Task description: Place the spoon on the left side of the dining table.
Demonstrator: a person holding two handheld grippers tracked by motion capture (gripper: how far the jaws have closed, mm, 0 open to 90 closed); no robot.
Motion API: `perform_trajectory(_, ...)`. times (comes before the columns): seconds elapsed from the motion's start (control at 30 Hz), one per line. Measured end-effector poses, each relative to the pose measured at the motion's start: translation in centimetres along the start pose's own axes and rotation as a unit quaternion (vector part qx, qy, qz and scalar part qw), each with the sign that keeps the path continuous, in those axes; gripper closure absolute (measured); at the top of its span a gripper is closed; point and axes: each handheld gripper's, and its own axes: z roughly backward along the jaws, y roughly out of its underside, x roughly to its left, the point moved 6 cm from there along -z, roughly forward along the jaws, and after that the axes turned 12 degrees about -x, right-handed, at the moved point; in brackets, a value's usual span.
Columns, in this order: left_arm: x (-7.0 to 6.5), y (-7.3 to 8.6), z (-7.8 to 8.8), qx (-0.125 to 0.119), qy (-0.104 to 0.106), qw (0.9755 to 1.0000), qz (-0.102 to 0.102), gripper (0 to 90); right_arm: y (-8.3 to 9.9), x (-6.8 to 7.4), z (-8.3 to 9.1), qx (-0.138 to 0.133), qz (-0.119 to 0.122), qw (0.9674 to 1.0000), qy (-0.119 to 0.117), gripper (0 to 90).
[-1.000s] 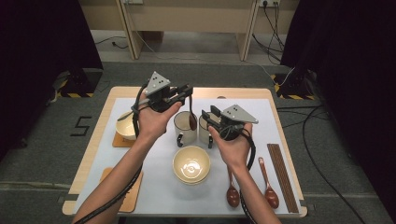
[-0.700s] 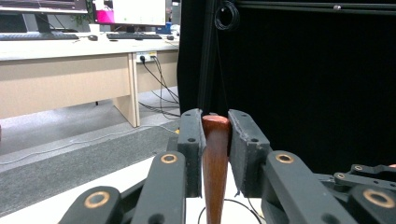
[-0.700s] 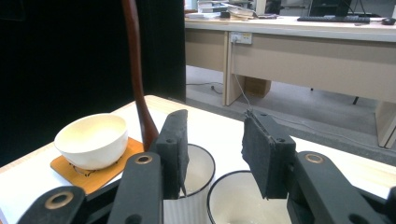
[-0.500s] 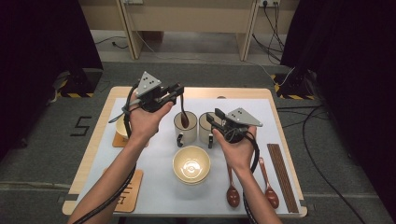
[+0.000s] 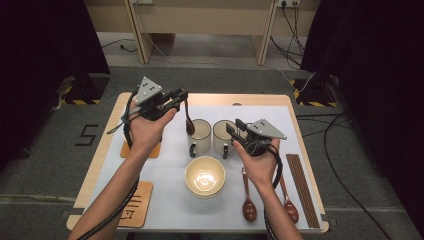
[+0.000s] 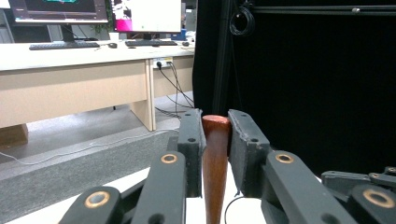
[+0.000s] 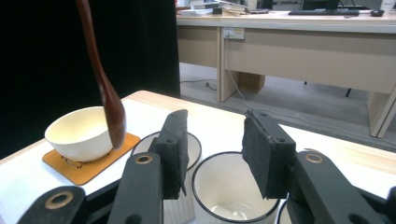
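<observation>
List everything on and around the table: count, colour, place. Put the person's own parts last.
White-rimmed mugs: two, side by side, table centre.
Cream bowls: two; one near centre front, one on a coaster at left.
Brown wooden spoons: three; two lying front right, one hanging from the left gripper.
Dark chopsticks: one bundle, right edge.
Orange wooden coasters: two, left side.
White mat: one, covering the table.
Left gripper: shut on a spoon.
Right gripper: open, over the right mug.
</observation>
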Motion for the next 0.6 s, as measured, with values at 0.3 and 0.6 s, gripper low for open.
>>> perform_trajectory(0.3,1.3,-0.1,1.0,-0.003,-0.020,0.9997,-0.011,74.8,0.7,-0.7,0.6,0.004,-0.001,1.0000,0.009,60.3)
perform_trajectory(0.6,2.2,-0.6,1.8,-0.007,-0.031,0.9994,-0.017,74.8,1.3,-1.4,1.2,0.008,-0.007,0.9998,0.019,60.0)
